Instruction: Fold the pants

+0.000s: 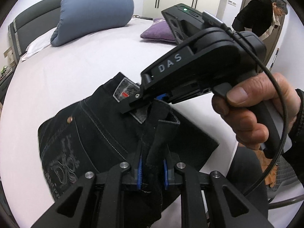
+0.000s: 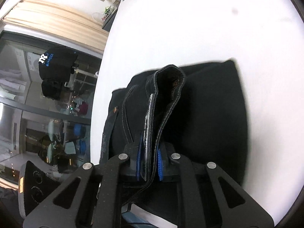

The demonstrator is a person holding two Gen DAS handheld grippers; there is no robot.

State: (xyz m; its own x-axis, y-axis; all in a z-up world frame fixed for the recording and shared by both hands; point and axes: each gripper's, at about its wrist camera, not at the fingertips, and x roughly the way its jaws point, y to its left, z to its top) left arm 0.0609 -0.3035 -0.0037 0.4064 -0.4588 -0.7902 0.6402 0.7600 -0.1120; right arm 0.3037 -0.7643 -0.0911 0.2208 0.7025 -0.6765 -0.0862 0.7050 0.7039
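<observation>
Black pants pinched in both tools, left, right; bed beneath.

The fold of the pants between the left jaws is hidden by the blue pads, and the lower cloth is cut off behind the linkage. In the right wrist view, the pants have a blurred far edge, and the waistband is covered where the pads close on it. The embroidery cannot be read. The bed is cut off by the fisheye rim. The person by the door is too small to tell apart.
</observation>
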